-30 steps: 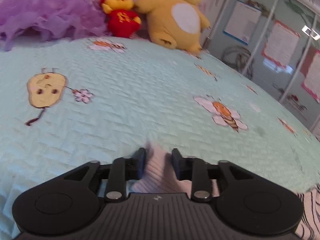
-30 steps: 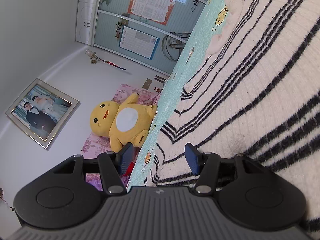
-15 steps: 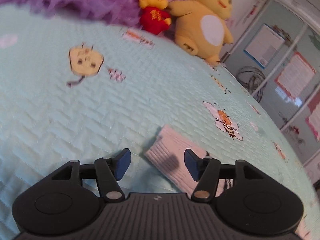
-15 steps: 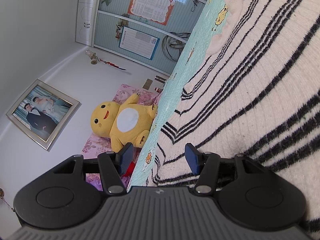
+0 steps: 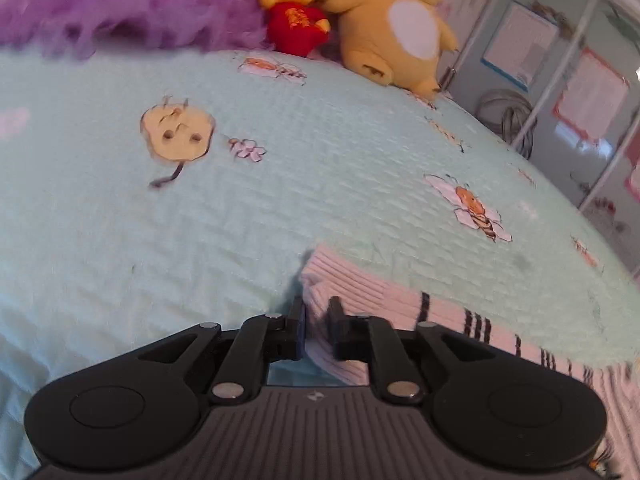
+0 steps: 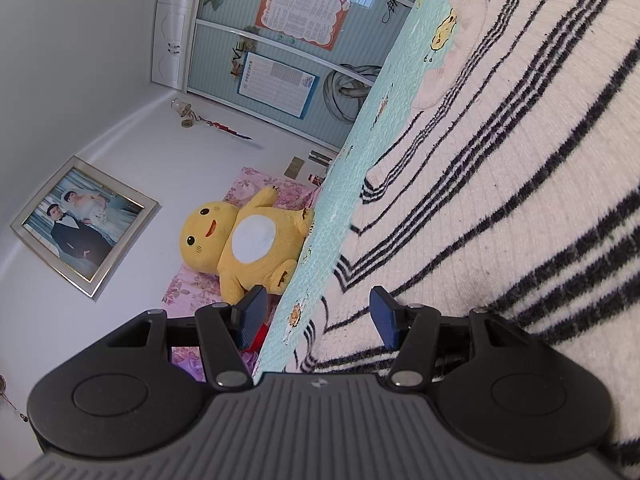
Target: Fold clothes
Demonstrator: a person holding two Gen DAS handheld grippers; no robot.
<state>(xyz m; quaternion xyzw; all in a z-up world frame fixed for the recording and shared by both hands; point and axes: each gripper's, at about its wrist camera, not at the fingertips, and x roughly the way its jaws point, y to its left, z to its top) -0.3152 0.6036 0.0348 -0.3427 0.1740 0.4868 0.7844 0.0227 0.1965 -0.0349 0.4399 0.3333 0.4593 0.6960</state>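
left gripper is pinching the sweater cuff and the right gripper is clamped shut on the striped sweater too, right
Not quite. The left gripper has just closed on the sweater cuff, but the right gripper is open, its jaws apart over the striped sweater, gripping nothing, as the right wrist view shows.

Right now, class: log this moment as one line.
left gripper: closing on sleeve cuff | right gripper: open, empty | sweater: flat on bed

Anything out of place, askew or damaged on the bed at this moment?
Nothing stands out. The striped sweater lies flat on the bedspread, undamaged; the left hand-held gripper, jaws just closing, pinches its sleeve cuff. The right hand-held gripper is open.
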